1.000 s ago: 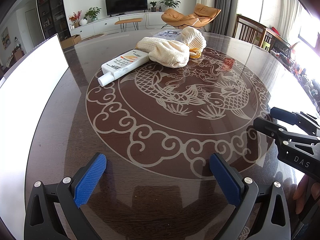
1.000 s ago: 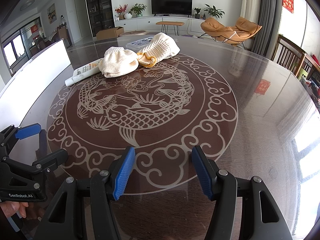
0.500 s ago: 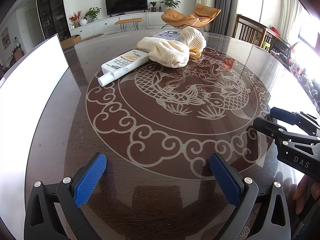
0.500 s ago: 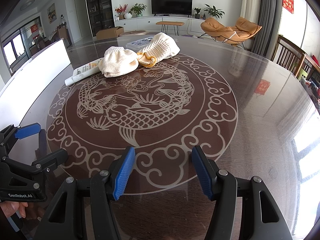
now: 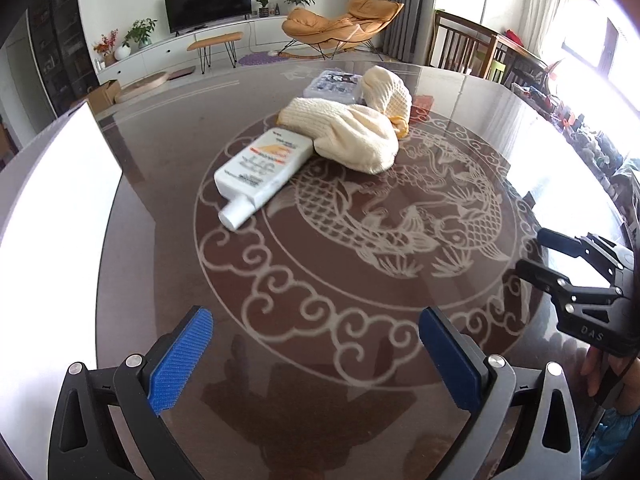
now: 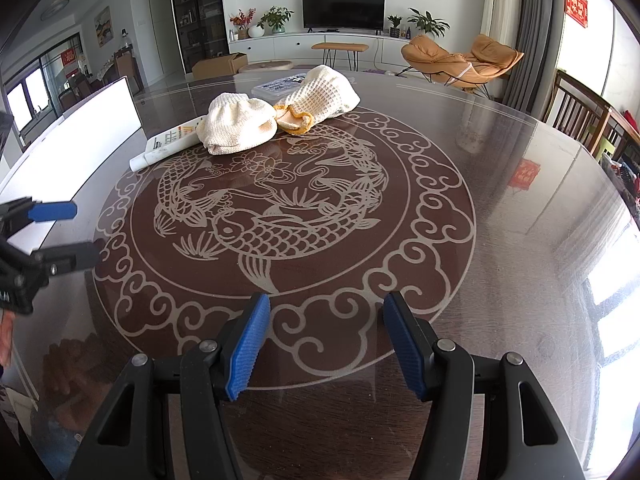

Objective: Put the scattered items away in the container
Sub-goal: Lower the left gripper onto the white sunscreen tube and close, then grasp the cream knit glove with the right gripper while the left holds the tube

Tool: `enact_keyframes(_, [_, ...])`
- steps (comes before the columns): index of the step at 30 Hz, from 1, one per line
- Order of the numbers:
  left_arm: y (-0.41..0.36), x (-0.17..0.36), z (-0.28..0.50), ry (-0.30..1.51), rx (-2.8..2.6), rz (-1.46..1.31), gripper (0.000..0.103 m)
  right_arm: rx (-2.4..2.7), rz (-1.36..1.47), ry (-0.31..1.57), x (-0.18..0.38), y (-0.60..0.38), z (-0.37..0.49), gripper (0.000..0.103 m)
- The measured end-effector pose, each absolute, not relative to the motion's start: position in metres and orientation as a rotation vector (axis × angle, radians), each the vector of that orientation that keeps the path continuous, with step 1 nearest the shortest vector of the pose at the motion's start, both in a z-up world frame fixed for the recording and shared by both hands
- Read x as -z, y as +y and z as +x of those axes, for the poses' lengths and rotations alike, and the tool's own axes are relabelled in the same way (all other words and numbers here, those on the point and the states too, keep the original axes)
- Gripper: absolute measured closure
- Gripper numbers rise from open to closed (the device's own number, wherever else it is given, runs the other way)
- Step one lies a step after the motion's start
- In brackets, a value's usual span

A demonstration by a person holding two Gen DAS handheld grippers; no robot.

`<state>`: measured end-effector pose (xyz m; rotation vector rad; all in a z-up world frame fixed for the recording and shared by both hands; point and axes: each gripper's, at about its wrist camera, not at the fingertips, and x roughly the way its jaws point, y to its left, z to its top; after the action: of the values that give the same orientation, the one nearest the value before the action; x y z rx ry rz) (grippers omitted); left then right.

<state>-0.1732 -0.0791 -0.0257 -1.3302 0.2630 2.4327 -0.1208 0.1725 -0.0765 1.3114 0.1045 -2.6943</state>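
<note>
**Both grippers empty over the round table, clutter lying ahead**

Left wrist view: the left gripper [image 5: 316,360] has its blue-padded jaws spread wide with nothing between them, hanging above a dark, glossy round table [image 5: 168,280] inlaid with a pale fish-and-cloud pattern. Ahead and slightly left lies a white squeeze tube with an orange label [image 5: 264,168]. Its long axis runs diagonally, the cap pointing back toward the gripper and to the left, the flat end touching a cream knitted cloth bundle [image 5: 352,140]. Behind that sits a second cream knitted bundle with a yellow edge [image 5: 388,92], and just beyond it a flat clear plastic box with a printed lid [image 5: 332,86]. A tall white container wall [image 5: 60,208] stands along the left edge. The right gripper [image 5: 532,252] shows at the right margin.

Right wrist view: the right gripper [image 6: 326,344] is likewise spread and empty. The tube [image 6: 168,146] lies far ahead to the left, partly hidden by the nearer bundle [image 6: 238,128]. The left gripper [image 6: 80,232] sits at the left margin, on the tube's side, so it looks better placed to take it.
</note>
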Motion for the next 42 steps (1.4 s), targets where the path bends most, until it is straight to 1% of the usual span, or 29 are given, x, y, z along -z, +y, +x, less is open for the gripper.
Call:
enact_keyframes(4, [-0.065, 0.030, -0.231, 0.437, -2.373, -1.356, 0.000, 2.694, 1.311, 0.104, 0.076, 0.172, -0.121, 0.043])
enact_keyframes(9, [-0.052, 0.044, -0.284, 0.546, -2.298, -1.379, 0.000, 2.694, 1.311, 0.104, 0.076, 0.172, -0.120, 0.043])
enact_keyframes(14, [-0.057, 0.047, -0.313, 0.413, -2.230, -1.401, 0.000, 2.695, 1.311, 0.105, 0.076, 0.172, -0.120, 0.043])
enact_keyframes(19, [-0.057, 0.049, -0.313, 0.425, -2.216, -1.370, 0.000, 2.695, 1.311, 0.104, 0.076, 0.173, -0.120, 0.043])
enact_keyframes(20, [-0.055, 0.048, -0.312, 0.423, -2.220, -1.353, 0.003, 2.695, 1.311, 0.104, 0.076, 0.172, -0.120, 0.043])
enact_keyframes(21, [-0.057, 0.044, -0.311, 0.410, -2.237, -1.330, 0.023, 2.695, 1.311, 0.104, 0.076, 0.172, -0.120, 0.043])
enact_keyframes(22, [-0.060, 0.041, -0.310, 0.391, -2.264, -1.318, 0.044, 2.695, 1.311, 0.104, 0.076, 0.172, -0.120, 0.043])
enact_keyframes(23, [-0.064, 0.039, -0.308, 0.365, -2.283, -1.319, 0.049, 2.695, 1.311, 0.104, 0.076, 0.172, -0.120, 0.043])
enact_keyframes(24, [-0.068, 0.038, -0.305, 0.341, -2.300, -1.318, 0.052, 2.695, 1.311, 0.104, 0.076, 0.172, -0.120, 0.043])
enact_keyframes(27, [-0.078, 0.040, -0.282, 0.323, -2.368, -1.322, 0.052, 2.695, 1.310, 0.103, 0.076, 0.173, -0.120, 0.043])
enact_keyframes(28, [-0.081, 0.040, -0.270, 0.306, -2.399, -1.333, 0.052, 2.687, 1.301, 0.096, 0.076, 0.173, -0.121, 0.041])
enact_keyframes(31, [-0.092, 0.042, -0.226, 0.227, -2.468, -1.380, 0.052, 2.529, 1.234, -0.063, 0.068, 0.171, -0.144, 0.041])
enact_keyframes(34, [-0.098, 0.045, -0.188, 0.175, -2.508, -1.385, 0.052, 2.530, 1.175, -0.019, 0.047, 0.148, -0.186, 0.041])
enact_keyframes(37, [-0.104, 0.048, -0.159, 0.129, -2.538, -1.380, 0.052, 2.532, 1.070, -0.060, 0.026, 0.124, -0.225, 0.041])
enact_keyframes(39, [-0.107, 0.049, -0.148, 0.104, -2.549, -1.374, 0.052, 2.511, 1.080, -0.011, 0.026, 0.101, -0.252, 0.041])
enact_keyframes(42, [-0.108, 0.050, -0.139, 0.073, -2.563, -1.368, 0.052, 2.455, 1.257, 0.179, 0.053, 0.070, -0.285, 0.042])
